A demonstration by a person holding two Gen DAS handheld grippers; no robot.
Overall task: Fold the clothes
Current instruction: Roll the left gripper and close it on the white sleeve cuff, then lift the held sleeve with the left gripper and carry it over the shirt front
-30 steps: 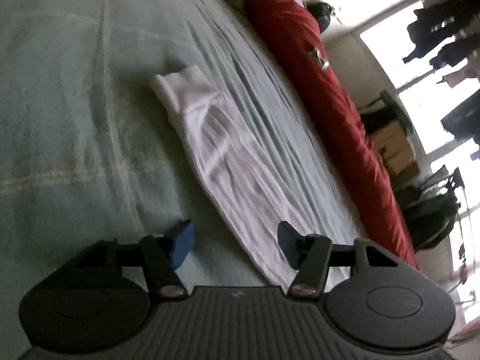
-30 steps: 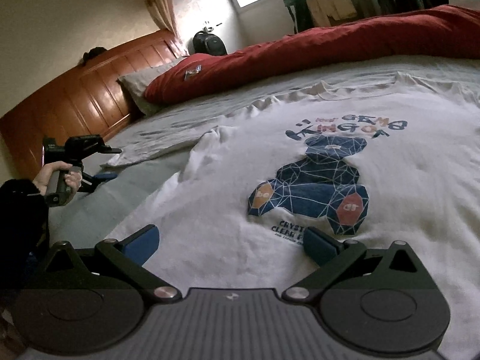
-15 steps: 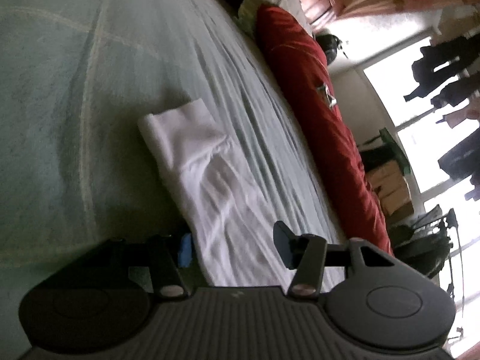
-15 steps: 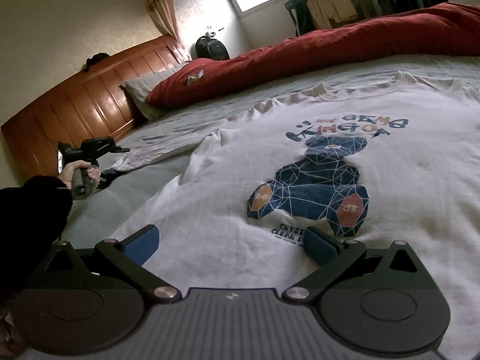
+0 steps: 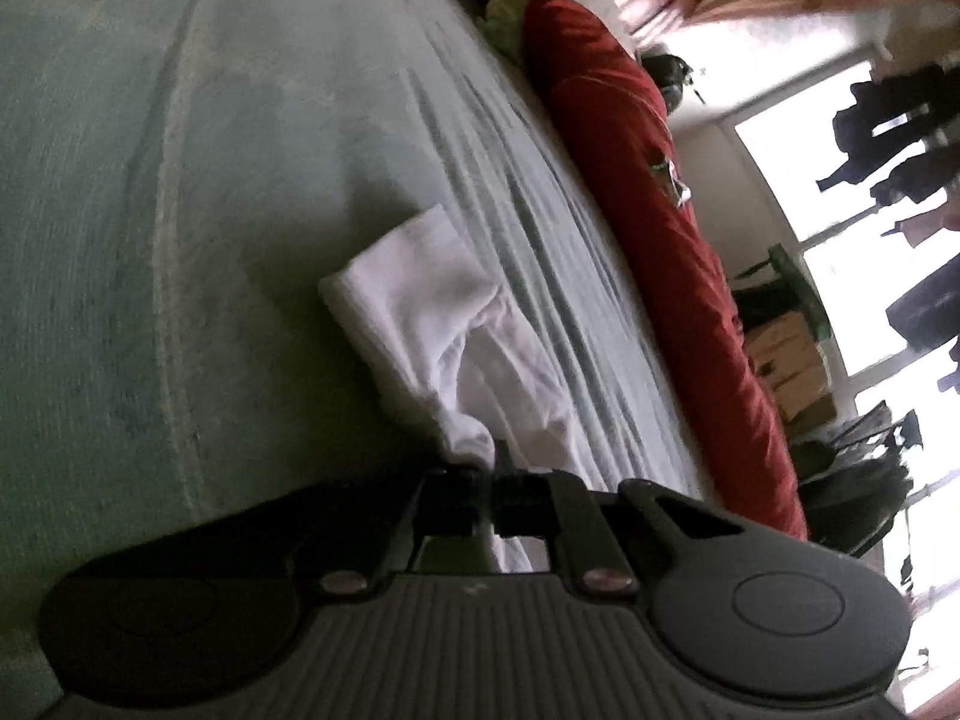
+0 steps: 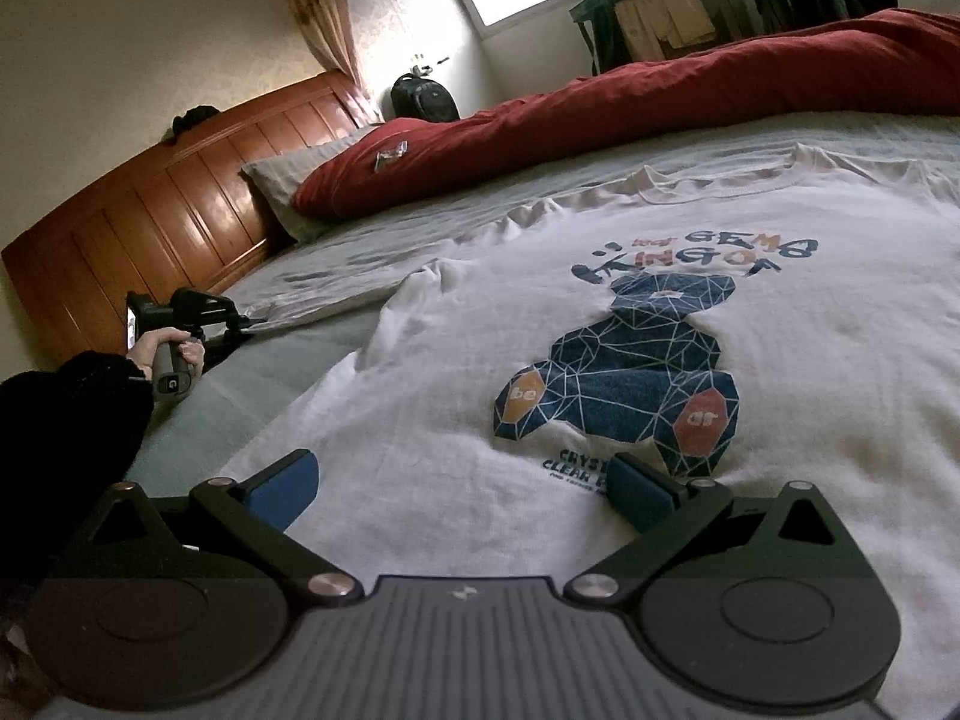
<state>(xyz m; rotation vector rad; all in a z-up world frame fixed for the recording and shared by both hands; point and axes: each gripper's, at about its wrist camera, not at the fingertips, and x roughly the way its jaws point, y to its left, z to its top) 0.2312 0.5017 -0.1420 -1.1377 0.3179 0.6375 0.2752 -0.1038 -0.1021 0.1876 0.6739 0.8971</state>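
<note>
**Left claw pinching the sleeve for the first fold**

The left claw [image 5: 493, 474] is closing, its jaws nearly together with a bunch of white sleeve [image 5: 444, 330] between them; the cloth puckers up right at the tips, so the pinch looks to have caught, though blur makes it hard to tell how many layers are in it. The sleeve runs from the claw away across the bed [image 5: 180, 210], its cuff end lying flat on the sheet, well short of the red quilt [image 5: 660, 252].

The right claw [image 6: 465, 489] stands wide and holds nothing, hovering low over the shirt [image 6: 456, 372], nearer its hem than the bear print [image 6: 630, 372]. The shirt lies spread face up on the bed, with the collar on the quilt side and the sleeve stretched out to its left towards the headboard [image 6: 150, 228].

To do the step well, the left claw should finish its squeeze before lifting, then raise the sleeve only a little and carry it across towards the bear print, so the fold line falls along the shirt's side seam. A high or fast pull would likely drag the whole shirt towards the headboard; the right claw could press down on the body near the print to keep it from sliding.
</note>
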